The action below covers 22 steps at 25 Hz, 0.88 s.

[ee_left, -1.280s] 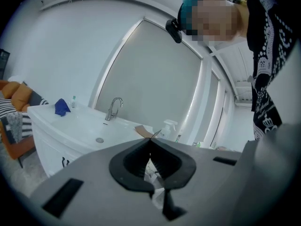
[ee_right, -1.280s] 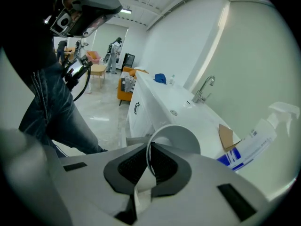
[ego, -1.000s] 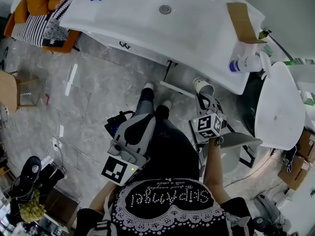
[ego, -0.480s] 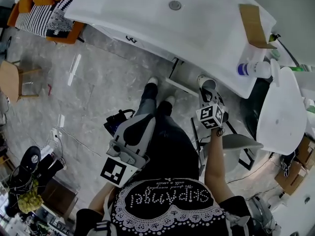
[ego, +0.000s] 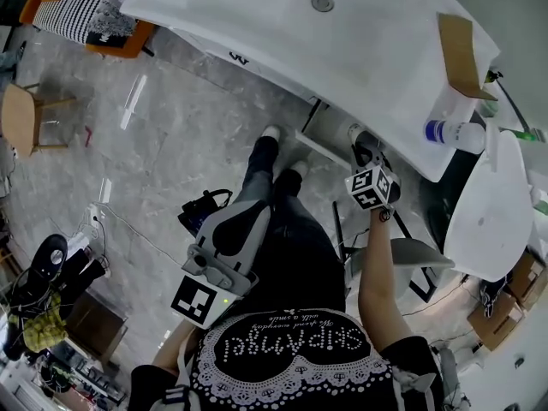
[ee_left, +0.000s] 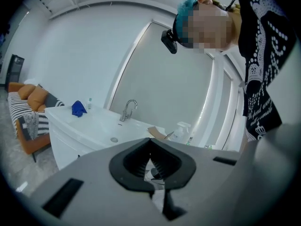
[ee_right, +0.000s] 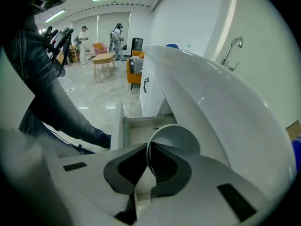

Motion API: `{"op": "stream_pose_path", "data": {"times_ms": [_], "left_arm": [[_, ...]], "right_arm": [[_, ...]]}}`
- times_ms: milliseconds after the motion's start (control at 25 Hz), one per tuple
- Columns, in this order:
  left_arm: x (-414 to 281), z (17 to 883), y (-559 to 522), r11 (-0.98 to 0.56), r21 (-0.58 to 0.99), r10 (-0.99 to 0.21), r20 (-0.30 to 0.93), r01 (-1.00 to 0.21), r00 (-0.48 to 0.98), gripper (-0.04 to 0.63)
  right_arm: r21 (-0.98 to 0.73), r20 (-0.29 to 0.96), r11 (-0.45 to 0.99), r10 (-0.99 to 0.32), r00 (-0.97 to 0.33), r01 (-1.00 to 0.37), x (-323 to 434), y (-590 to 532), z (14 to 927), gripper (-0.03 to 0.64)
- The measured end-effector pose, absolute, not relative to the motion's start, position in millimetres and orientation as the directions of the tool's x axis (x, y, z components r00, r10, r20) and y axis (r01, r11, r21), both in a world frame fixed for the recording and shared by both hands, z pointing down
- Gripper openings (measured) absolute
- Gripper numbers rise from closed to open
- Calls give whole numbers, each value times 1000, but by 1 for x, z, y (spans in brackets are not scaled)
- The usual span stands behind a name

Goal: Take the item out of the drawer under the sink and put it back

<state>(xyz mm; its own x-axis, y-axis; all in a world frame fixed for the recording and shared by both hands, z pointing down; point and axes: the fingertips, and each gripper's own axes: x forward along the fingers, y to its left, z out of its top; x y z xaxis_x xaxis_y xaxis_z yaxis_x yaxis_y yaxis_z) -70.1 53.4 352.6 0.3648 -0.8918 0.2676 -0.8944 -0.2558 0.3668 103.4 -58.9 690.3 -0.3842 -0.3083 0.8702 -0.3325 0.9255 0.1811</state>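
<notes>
A white cup [ego: 357, 134] hangs rim-first in my right gripper [ego: 365, 150], which is shut on the cup's rim. In the right gripper view the cup [ee_right: 177, 137] hangs over the open drawer [ee_right: 142, 124] under the white sink [ee_right: 221, 98], and the jaws of the right gripper [ee_right: 148, 147] pinch its wall. The drawer [ego: 324, 132] juts out below the sink's [ego: 360, 50] front edge. My left gripper [ego: 202, 216] stays low by the person's knee; in its own view this gripper [ee_left: 150, 140] has its tips together with nothing between them.
A spray bottle [ego: 452, 131] and a piece of cardboard [ego: 463, 45] lie on the sink's right end. A white round seat [ego: 497, 199] stands at the right. A striped sofa [ego: 86, 20] and a wooden stool [ego: 21, 118] are at the far left.
My right gripper has sunk with the cup toward the open drawer. The left gripper has hardly moved.
</notes>
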Motion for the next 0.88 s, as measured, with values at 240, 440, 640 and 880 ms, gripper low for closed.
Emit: {"op": "stream_pose_path", "data": {"times_ms": [240, 440, 640, 880], "left_arm": [[-73, 357, 51, -239, 372, -890, 284, -897, 356, 5], [-76, 359, 49, -228, 373, -889, 298, -900, 349, 5], [-78, 365, 45, -223, 382, -877, 323, -897, 355, 5], [-83, 371, 42, -198, 397, -875, 341, -896, 344, 5]], "right_arm": [[156, 887, 935, -275, -371, -319, 101, -61, 710, 25], [137, 896, 932, -261, -359, -335, 100, -66, 727, 25], [121, 904, 929, -249, -347, -351, 98, -74, 738, 25], [102, 918, 938, -216, -332, -330, 95, -77, 753, 25]]}}
